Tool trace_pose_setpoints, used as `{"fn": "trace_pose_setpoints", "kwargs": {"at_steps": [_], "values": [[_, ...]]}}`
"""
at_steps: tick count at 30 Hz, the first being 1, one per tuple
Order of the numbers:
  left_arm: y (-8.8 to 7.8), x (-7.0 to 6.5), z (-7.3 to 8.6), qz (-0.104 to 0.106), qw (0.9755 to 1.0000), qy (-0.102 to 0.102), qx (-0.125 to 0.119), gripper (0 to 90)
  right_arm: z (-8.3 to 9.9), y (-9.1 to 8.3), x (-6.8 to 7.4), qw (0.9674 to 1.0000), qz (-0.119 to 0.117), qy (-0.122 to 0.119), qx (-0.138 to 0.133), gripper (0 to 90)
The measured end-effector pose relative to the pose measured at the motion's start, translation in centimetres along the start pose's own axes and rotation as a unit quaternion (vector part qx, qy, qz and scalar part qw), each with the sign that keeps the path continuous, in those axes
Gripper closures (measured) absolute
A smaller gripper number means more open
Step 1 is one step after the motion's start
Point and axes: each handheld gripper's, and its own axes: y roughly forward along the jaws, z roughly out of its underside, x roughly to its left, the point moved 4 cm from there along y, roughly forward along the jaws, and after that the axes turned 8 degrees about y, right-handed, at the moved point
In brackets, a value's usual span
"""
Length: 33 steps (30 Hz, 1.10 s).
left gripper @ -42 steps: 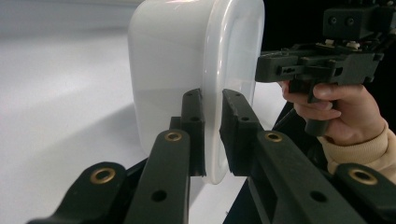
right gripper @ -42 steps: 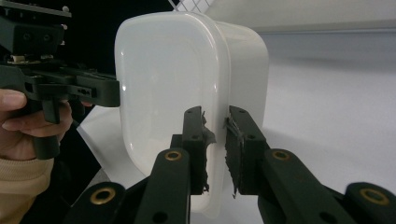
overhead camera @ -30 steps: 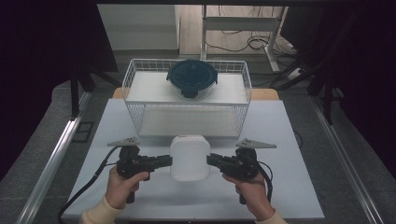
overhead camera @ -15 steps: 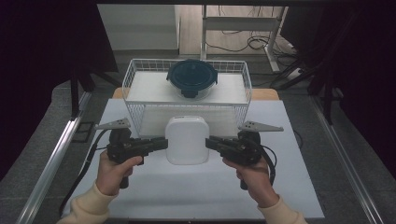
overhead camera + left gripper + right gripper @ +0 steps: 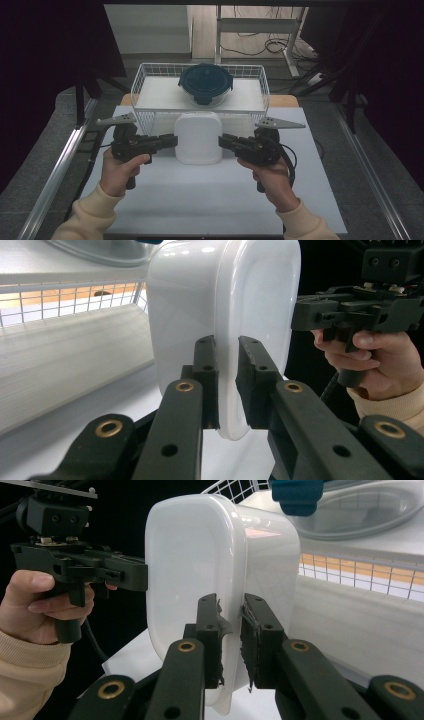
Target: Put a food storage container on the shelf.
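A: Where is the white container [image 5: 198, 137] sitting in the high view?

B: It is hanging in the middle of the frame, just below the near wall of the wire basket [image 5: 142, 89]. The left tool [image 5: 170, 141] is pinching its left rim and the right tool [image 5: 225, 142] is pinching its right rim, so both are closing narrowly on that thin edge.

A: Are the grips showing up close?

B: Yes. In the left gripper view the container [image 5: 225, 315] is standing on edge, with its rim running down between the two black jaws, and the pads are pressing on it. In the right gripper view the container [image 5: 210, 570] is being clamped the same way.

A: What is lying around it?

B: The white desk [image 5: 200, 200] is spreading out bare in the lower half of the high view, under the hands. Above the container, the basket is holding a round bowl with a dark blue lid [image 5: 205, 82] near its middle. The basket floor to the left and right of that bowl is lying free.
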Motion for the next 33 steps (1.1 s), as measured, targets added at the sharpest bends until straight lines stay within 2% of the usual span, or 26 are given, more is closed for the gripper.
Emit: {"fn": "trace_pose_setpoints", "kwargs": {"at_steps": [4,9,11,12,13,14,15,16,17,18,25,26,27,29,31,32,33], "values": [[-0.1,0.3,-0.6,-0.001,1.0,-0.002,-0.002,79.6,-0.7,0.0,0.3,1.0,-0.002,-0.008,-0.001,78.3],[-0.2,0.9,-2.7,0.001,0.9999,0.005,-0.011,79.5,-2.4,0.0,0.5,0.9998,-0.001,-0.016,-0.009,78.4],[-0.2,1.0,-3.1,0.001,0.9999,0.005,-0.011,79.5,-2.8,0.0,0.5,0.9998,-0.002,-0.017,-0.008,78.4],[-0.3,1.1,-3.9,0.0,0.9999,0.009,-0.012,79.4,-3.6,0.0,0.6,0.9997,-0.002,-0.02,-0.01,78.4],[-0.3,1.1,-3.9,0.0,0.9999,0.009,-0.012,79.4,-3.6,0.0,0.6,0.9997,-0.002,-0.02,-0.01,78.4],[-0.4,1.2,-4.8,-0.001,0.9998,0.011,-0.015,79.4,-4.6,0.0,0.7,0.9997,-0.004,-0.023,-0.013,78.4],[-0.4,1.2,-4.8,-0.001,0.9998,0.011,-0.015,79.4,-4.6,0.0,0.7,0.9997,-0.004,-0.023,-0.013,78.4],[-0.5,1.4,-5.7,-0.002,0.9997,0.015,-0.018,79.4,-5.4,0.0,0.8,0.9995,-0.003,-0.027,-0.016,78.4],[-0.5,1.4,-5.7,-0.002,0.9997,0.015,-0.018,79.3,-5.4,0.0,0.8,0.9995,-0.003,-0.027,-0.016,78.4],[-0.6,1.6,-6.6,-0.001,0.9997,0.016,-0.019,79.2,-6.2,0.1,1.0,0.9994,-0.004,-0.031,-0.018,78.4],[-0.8,2.4,-9.4,0.0,0.9996,0.019,-0.02,79.1,-8.9,0.1,1.3,0.999,-0.007,-0.039,-0.021,78.4],[-0.7,2.8,-10.2,-0.001,0.9997,0.019,-0.018,79.1,-9.9,0.3,1.1,0.9989,-0.007,-0.042,-0.018,78.4],[-0.7,2.8,-10.2,-0.001,0.9997,0.019,-0.018,79.1,-9.9,0.3,1.1,0.9989,-0.007,-0.042,-0.018,78.4],[-0.5,3.5,-11.5,-0.002,0.9998,0.012,-0.018,79.1,-11.6,0.6,0.5,0.9993,-0.013,-0.034,-0.012,78.6],[-0.4,3.8,-12.0,-0.002,0.9998,0.011,-0.018,79.1,-11.9,0.7,0.4,0.9993,-0.013,-0.034,-0.011,78.6],[-0.3,4.3,-12.7,0.0,0.9998,0.009,-0.02,79.1,-13.0,1.1,0.1,0.9993,-0.016,-0.031,-0.012,78.6],[-0.2,4.6,-13.0,0.0,0.9998,0.007,-0.02,79.1,-13.3,1.2,0.0,0.9993,-0.016,-0.031,-0.012,78.6]]}}
